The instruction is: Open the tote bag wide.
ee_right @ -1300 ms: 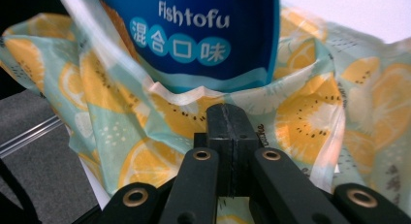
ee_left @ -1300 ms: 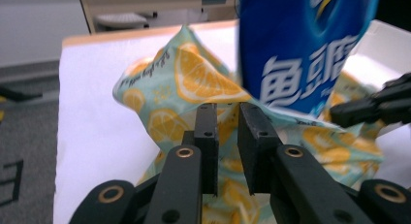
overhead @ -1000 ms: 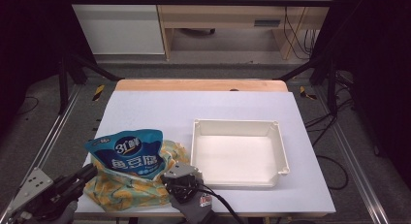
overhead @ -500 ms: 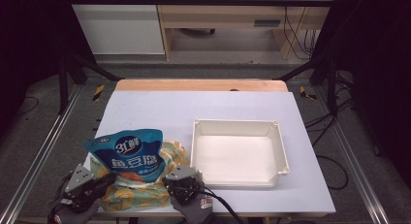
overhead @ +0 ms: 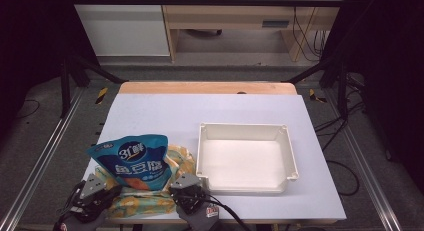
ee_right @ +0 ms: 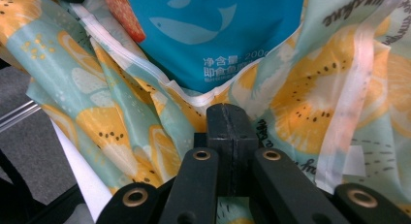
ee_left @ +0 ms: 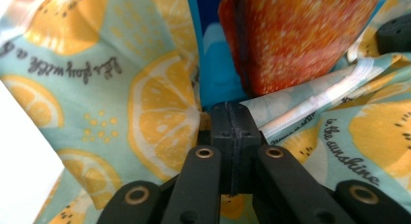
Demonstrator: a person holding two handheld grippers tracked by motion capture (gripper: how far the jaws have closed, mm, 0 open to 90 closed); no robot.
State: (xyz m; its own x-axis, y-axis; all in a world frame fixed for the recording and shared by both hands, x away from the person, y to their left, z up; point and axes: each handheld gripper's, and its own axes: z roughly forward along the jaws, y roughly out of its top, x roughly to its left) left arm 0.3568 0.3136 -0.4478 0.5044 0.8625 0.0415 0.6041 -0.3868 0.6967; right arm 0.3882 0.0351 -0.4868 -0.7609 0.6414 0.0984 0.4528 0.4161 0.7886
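A lemon-print fabric bag [overhead: 142,202] lies at the table's front left, and a blue snack pouch [overhead: 132,161] sticks out of its mouth. My left gripper [overhead: 110,192] is at the bag's front left corner. Its jaws have just been closing and now stand shut on a bunch of the bag's fabric [ee_left: 145,103], as the left gripper [ee_left: 231,111] view shows, with the pouch's orange panel [ee_left: 295,35] just beyond. My right gripper [overhead: 176,190] is shut on the bag's right rim. In its own view the right gripper [ee_right: 228,112] pinches the hemmed fabric [ee_right: 310,103] below the blue pouch [ee_right: 213,30].
A white rectangular tray [overhead: 245,130] sits to the right of the bag, its near left corner close to my right gripper. The pale tabletop [overhead: 200,111] stretches back to a wooden strip. Metal rails run along both sides of the table.
The left gripper came in from beyond the table's front left edge to the bag's corner and closed on the fabric. The right gripper, bag and pouch stayed put.
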